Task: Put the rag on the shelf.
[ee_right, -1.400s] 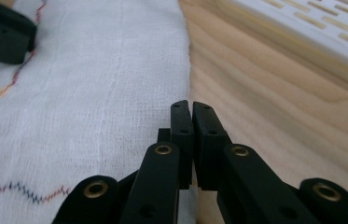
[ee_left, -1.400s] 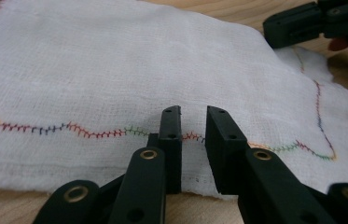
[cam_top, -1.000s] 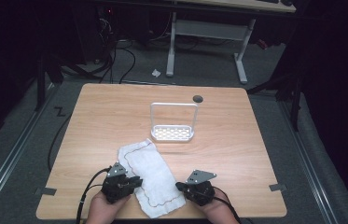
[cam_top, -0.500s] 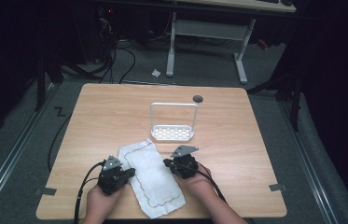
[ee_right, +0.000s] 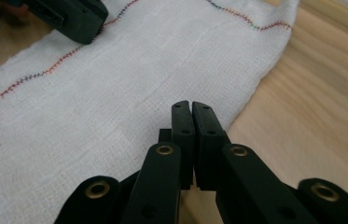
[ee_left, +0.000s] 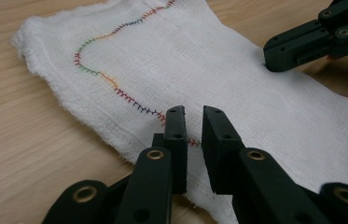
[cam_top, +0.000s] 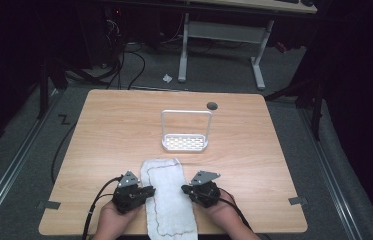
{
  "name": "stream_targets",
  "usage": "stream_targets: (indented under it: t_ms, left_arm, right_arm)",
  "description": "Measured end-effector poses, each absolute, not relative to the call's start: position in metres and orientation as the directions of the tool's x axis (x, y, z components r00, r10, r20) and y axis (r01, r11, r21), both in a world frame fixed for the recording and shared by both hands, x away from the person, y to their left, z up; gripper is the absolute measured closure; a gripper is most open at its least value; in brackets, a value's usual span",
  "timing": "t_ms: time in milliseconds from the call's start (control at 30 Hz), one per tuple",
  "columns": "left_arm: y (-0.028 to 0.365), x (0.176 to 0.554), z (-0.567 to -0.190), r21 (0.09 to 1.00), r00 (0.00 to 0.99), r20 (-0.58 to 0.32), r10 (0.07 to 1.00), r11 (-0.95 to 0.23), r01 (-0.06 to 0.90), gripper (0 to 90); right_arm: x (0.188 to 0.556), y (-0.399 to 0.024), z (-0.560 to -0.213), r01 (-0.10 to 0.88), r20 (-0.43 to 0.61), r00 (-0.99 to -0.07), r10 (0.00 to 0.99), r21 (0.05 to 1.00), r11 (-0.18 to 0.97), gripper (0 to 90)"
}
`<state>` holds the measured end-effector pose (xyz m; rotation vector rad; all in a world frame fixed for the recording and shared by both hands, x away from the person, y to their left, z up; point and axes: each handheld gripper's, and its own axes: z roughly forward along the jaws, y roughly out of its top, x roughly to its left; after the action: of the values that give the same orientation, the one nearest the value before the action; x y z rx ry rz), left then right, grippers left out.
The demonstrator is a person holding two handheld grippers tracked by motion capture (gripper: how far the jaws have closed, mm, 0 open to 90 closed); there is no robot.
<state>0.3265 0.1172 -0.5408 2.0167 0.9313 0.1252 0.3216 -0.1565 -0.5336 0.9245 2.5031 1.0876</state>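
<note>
Fingers (ee_left: 176, 140) of our left gripper (cam_top: 133, 191) stand slightly apart, our right gripper (cam_top: 200, 189) nearly closed, flanking the white cloth (cam_top: 169, 200) at the table's (cam_top: 114, 130) six o'clock, seemingly to grip both edges.

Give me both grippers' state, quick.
Left gripper: slightly open, jaws over the white cloth's edge, gripping nothing.
Right gripper: shut, above the cloth's opposite edge; whether it pinches fabric cannot be told.

We count one white cloth (cam_top: 169, 200) with coloured stitching, one white wire rack (cam_top: 185, 132), one wooden table (cam_top: 114, 130), two black grippers, a left gripper (cam_top: 146, 191) and a right gripper (cam_top: 186, 190), and two hands holding them.
</note>
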Motion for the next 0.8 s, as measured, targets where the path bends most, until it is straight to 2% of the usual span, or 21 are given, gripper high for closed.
stream_targets:
  t_ms: [133,300,433,567,633,667,800]
  left_arm:
    - [0.099,0.317,-0.542,0.756,0.74,-0.29,0.607,-0.329,0.565,78.3]
    - [0.087,0.312,-0.542,0.768,0.787,-0.253,0.562,-0.378,0.517,74.7]
    - [0.098,0.318,-0.532,0.81,0.758,-0.218,0.615,-0.319,0.492,69.1]
    - [0.114,0.332,-0.528,0.837,0.702,-0.194,0.685,-0.257,0.483,56.3]
    - [0.117,0.339,-0.528,0.839,0.68,-0.173,0.713,-0.255,0.48,53.3]
    - [0.115,0.343,-0.528,0.844,0.671,-0.147,0.727,-0.262,0.469,48.1]
    - [0.109,0.352,-0.53,0.839,0.662,-0.114,0.741,-0.286,0.464,44.4]
  right_arm:
    - [0.304,-0.171,-0.533,0.453,0.017,-0.763,0.646,0.726,0.517,88.4]
    - [0.285,-0.193,-0.535,0.469,0.037,-0.751,0.66,0.733,0.493,86.3]
    - [0.284,-0.194,-0.533,0.474,0.049,-0.746,0.664,0.739,0.479,80.3]
    - [0.287,-0.196,-0.531,0.48,0.063,-0.726,0.685,0.759,0.439,72.0]
    - [0.289,-0.2,-0.532,0.475,0.051,-0.714,0.699,0.768,0.429,68.2]
    - [0.291,-0.204,-0.533,0.471,0.059,-0.704,0.708,0.785,0.402,64.8]
    - [0.295,-0.21,-0.531,0.47,0.078,-0.673,0.736,0.813,0.344,61.1]
